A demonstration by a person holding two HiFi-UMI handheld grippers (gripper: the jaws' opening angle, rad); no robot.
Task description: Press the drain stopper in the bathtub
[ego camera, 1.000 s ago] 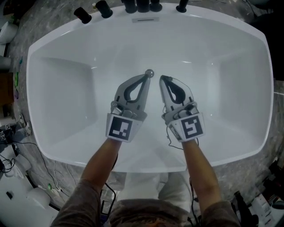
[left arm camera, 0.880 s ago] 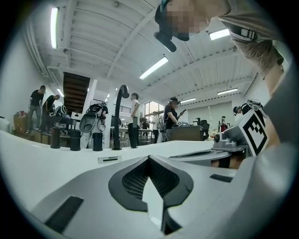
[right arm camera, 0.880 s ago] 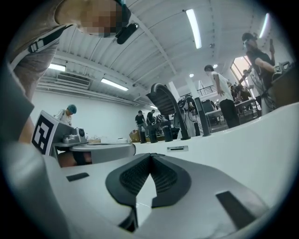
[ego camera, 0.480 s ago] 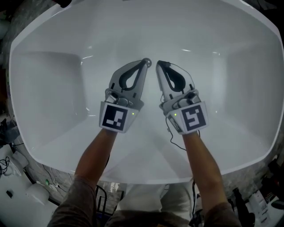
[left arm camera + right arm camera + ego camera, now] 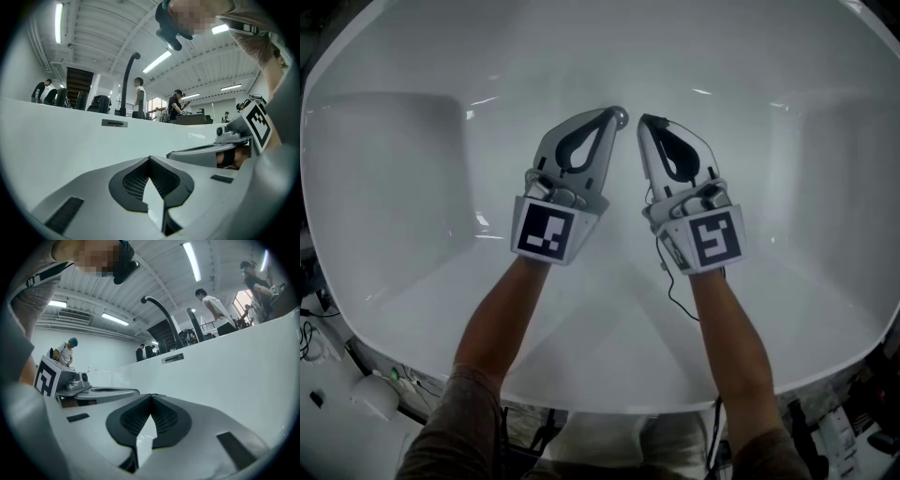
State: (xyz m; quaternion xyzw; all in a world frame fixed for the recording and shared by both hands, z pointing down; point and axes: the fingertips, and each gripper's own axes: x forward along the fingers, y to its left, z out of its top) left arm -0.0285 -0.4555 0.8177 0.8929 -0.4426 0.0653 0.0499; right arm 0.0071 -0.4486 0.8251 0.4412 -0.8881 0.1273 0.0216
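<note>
Inside the white bathtub point(image 5: 394, 281), the left tool point(image 5: 607, 116), clenched empty, reaches the drain stopper point(image 5: 622, 116), the right tool point(image 5: 646, 122) likewise clenched alongside.

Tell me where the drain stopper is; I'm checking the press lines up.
Head view, top centre: the drain stopper lies on the bathtub floor at the left gripper's tip, left of the right gripper.
</note>
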